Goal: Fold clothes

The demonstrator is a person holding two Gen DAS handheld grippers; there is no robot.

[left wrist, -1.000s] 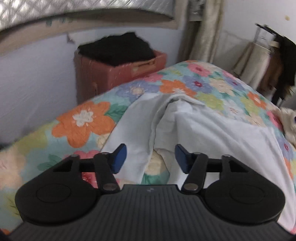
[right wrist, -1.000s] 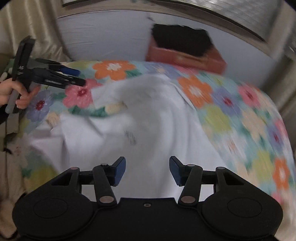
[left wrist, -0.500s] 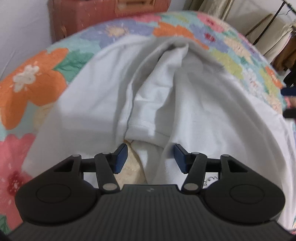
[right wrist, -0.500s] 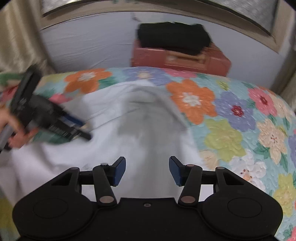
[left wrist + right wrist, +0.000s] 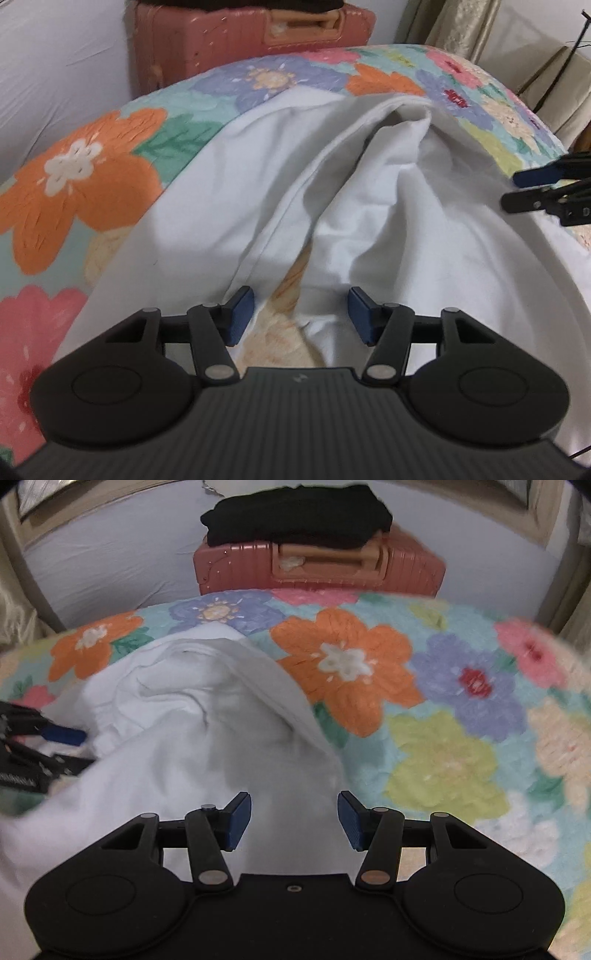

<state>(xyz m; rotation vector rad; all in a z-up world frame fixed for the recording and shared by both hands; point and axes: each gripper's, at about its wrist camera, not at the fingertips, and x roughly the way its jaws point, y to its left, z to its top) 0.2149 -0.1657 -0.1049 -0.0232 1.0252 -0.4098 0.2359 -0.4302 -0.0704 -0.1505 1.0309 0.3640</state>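
Note:
A white garment (image 5: 388, 206) lies rumpled on a floral quilt (image 5: 74, 192), with a raised fold running up its middle. My left gripper (image 5: 301, 315) is open and empty, low over the garment's near edge where a patch of quilt shows between the cloth folds. My right gripper (image 5: 294, 819) is open and empty over the garment (image 5: 192, 731) near its right edge. Each gripper shows at the side of the other's view, the right one (image 5: 532, 188) and the left one (image 5: 55, 746).
A pink suitcase (image 5: 317, 568) with a folded black garment (image 5: 299, 517) on top stands beyond the bed against a pale wall. Curtains (image 5: 450, 29) and hanging clothes are at the far right. The quilt (image 5: 461, 709) extends right of the garment.
Both grippers have dropped closer to the garment. The right gripper has swung toward the garment's right edge. Both stay open.

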